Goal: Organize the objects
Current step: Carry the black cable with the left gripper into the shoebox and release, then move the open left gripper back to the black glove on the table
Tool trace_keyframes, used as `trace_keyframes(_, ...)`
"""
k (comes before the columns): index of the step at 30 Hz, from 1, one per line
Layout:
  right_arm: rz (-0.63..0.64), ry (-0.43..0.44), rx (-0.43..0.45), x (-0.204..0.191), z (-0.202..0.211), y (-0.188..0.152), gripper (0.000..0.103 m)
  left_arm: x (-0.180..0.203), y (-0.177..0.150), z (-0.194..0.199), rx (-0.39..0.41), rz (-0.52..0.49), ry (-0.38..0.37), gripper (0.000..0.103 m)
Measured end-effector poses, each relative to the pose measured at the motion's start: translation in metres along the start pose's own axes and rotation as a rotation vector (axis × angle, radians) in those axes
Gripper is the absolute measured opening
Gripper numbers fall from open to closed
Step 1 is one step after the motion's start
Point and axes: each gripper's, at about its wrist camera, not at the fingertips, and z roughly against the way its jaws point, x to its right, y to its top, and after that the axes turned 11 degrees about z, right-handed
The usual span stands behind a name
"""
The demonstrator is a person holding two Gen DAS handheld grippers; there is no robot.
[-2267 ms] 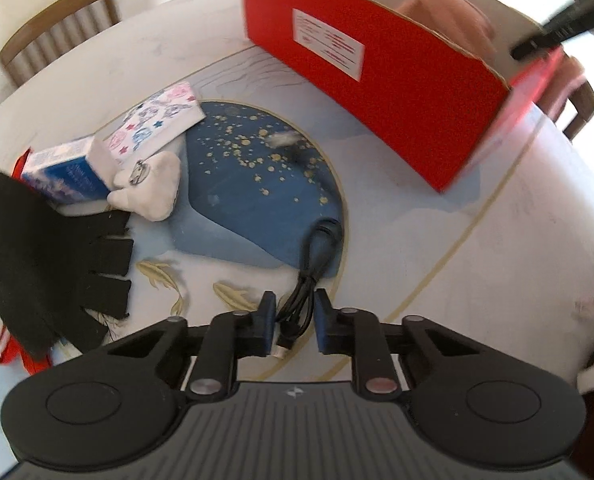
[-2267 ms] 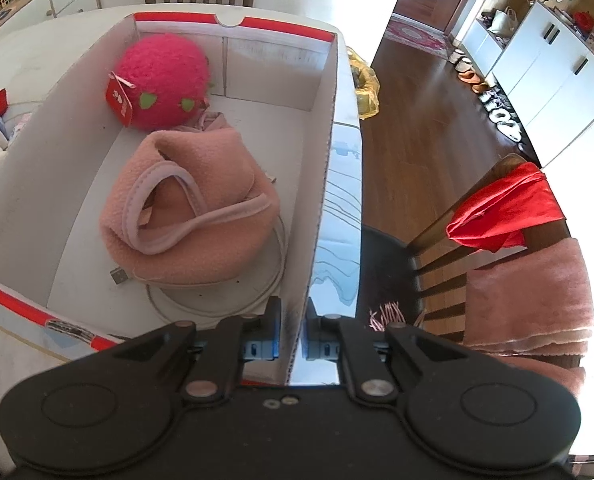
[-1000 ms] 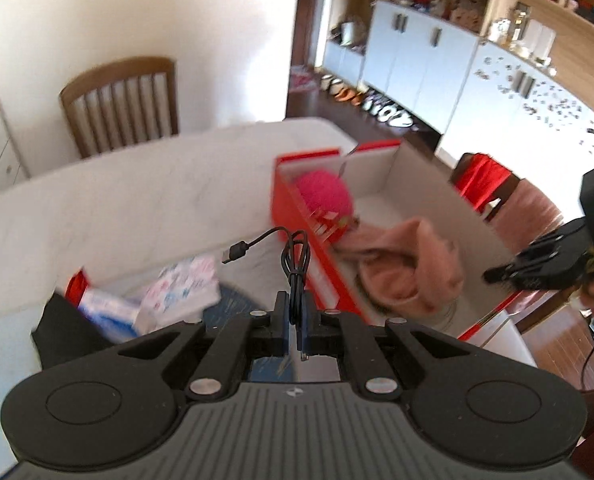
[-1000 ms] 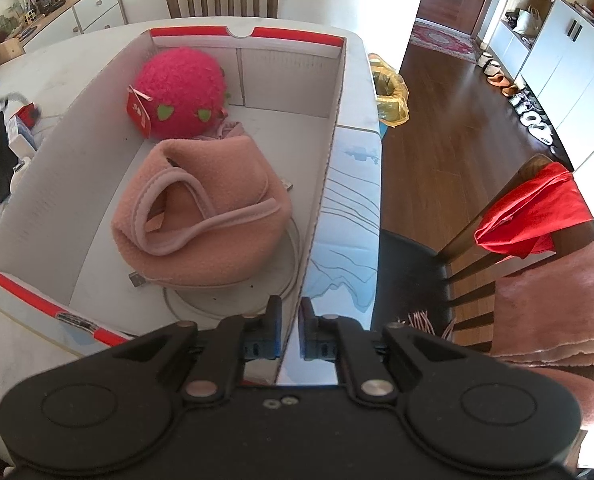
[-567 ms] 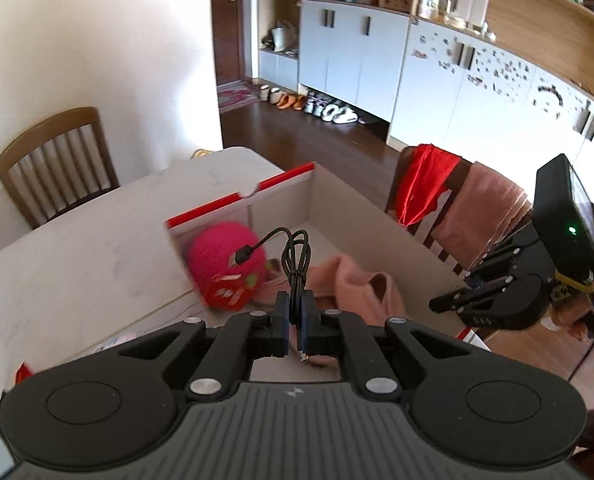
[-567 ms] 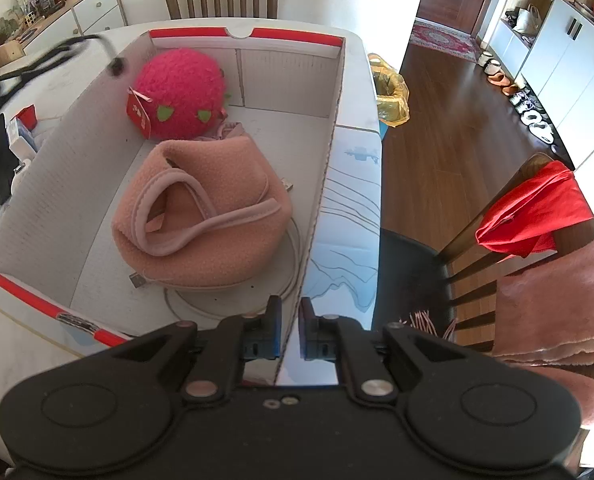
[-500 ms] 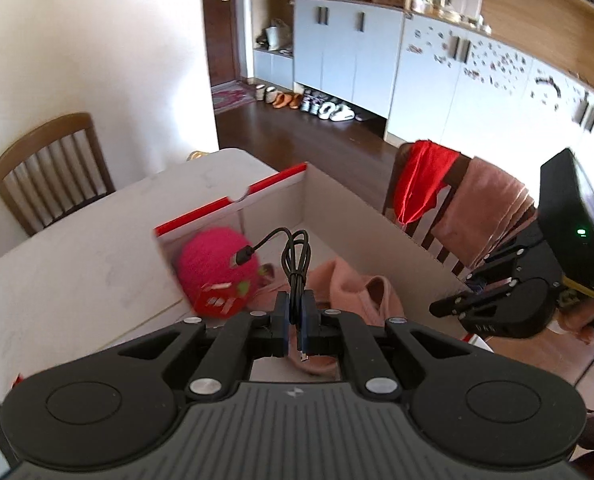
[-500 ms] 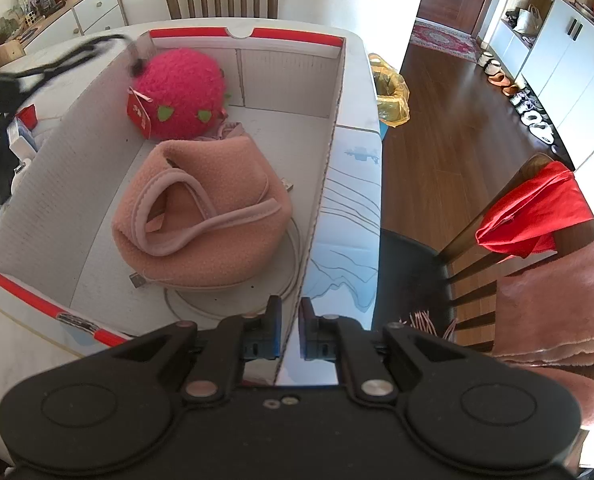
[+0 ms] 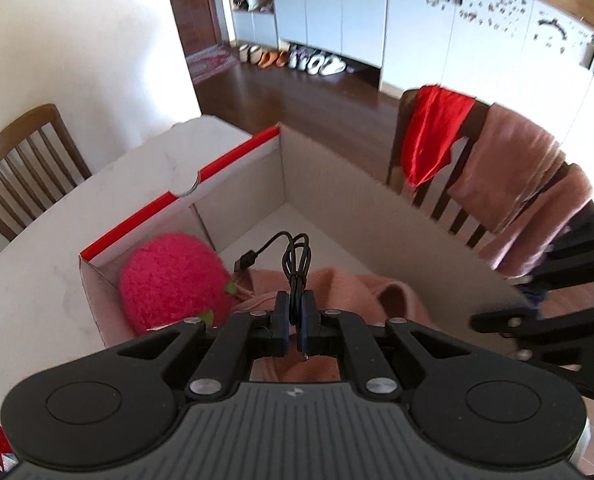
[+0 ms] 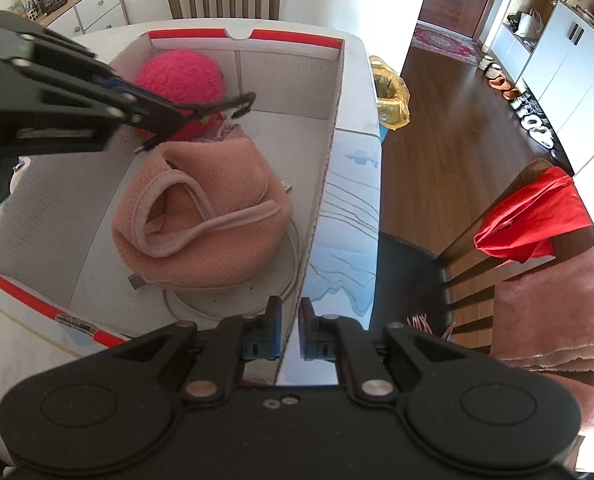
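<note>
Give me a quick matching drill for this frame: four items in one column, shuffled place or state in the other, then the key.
Items:
1. black USB cable
2. pink plush ball
3. peach fleece garment
4. red cloth

Places:
A. draped over the chair back beside the table
B. in a far corner of the cardboard box
C. pinched in the left gripper, held over the box
D. bunched in the middle of the box floor

Pairs: 1-C, 2-B, 3-D, 4-A
</note>
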Motion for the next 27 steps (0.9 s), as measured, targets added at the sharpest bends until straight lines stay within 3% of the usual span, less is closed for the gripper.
trace_keyframes(6,0.002,0.001,0.0,0.001,0.0,0.0,0.007,-0.006,0.002,-0.028,-0.072,-0.002,0.037,0.004)
trace_keyframes(18,0.002,0.003,-0.003,0.003,-0.002,0.001,0.007,-0.024,-0.006,-0.047,-0.165,0.103,0.0,0.006)
trace_keyframes(21,0.004,-0.001,-0.004,0.003,-0.003,0.001,0.007,-0.027,-0.004,-0.048,-0.173,0.12,-0.002,0.01)
trace_keyframes(27,0.006,-0.003,-0.004,0.002,-0.003,0.001,0.007,-0.031,-0.006,-0.038,-0.163,0.141,-0.014,0.029)
